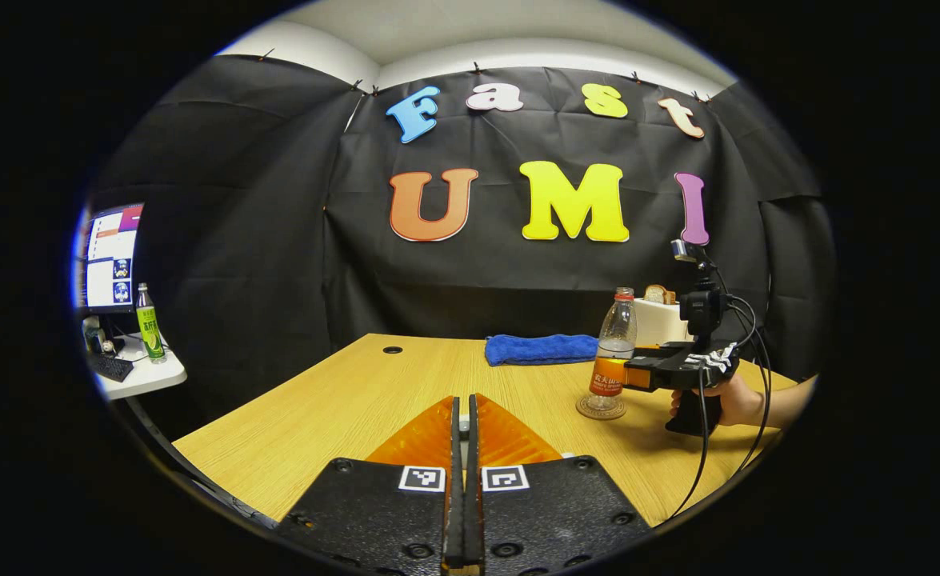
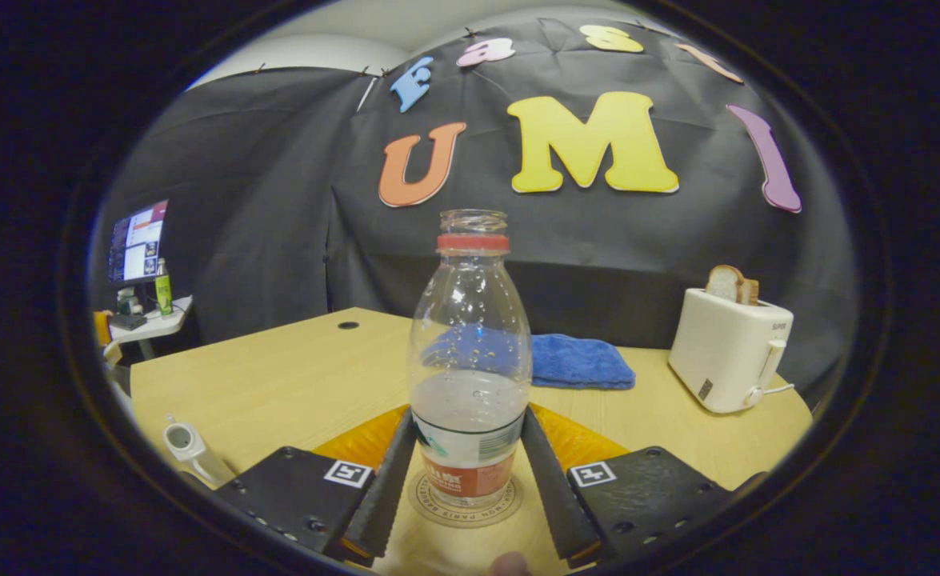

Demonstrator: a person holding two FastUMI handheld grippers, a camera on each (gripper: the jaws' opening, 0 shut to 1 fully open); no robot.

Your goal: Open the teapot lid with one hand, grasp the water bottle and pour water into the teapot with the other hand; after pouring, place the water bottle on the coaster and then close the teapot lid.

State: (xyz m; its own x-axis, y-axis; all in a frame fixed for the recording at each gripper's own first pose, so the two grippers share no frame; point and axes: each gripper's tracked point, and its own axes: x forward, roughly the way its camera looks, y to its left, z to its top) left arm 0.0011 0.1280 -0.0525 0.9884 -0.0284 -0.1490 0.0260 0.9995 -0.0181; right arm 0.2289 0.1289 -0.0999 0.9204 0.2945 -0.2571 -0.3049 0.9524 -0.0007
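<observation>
A clear water bottle (image 2: 470, 352) with a red neck ring, no cap and a little water stands upright on a round coaster (image 2: 438, 506). My right gripper (image 2: 470, 420) holds it, one finger pressed on each side of its lower body. In the left gripper view the same bottle (image 1: 615, 340) sits on the coaster (image 1: 602, 413) at the right, with the right gripper (image 1: 638, 374) and a hand on it. My left gripper (image 1: 462, 480) is shut above the table, nothing showing between its fingers. A white spout-like part (image 2: 186, 446), seemingly the teapot, peeks in at lower left.
A folded blue cloth (image 2: 578, 360) lies at the back of the wooden table (image 2: 294, 376). A white toaster (image 2: 726, 348) with bread stands at the back right. A side desk (image 1: 138, 376) with a monitor and a green bottle is off to the left.
</observation>
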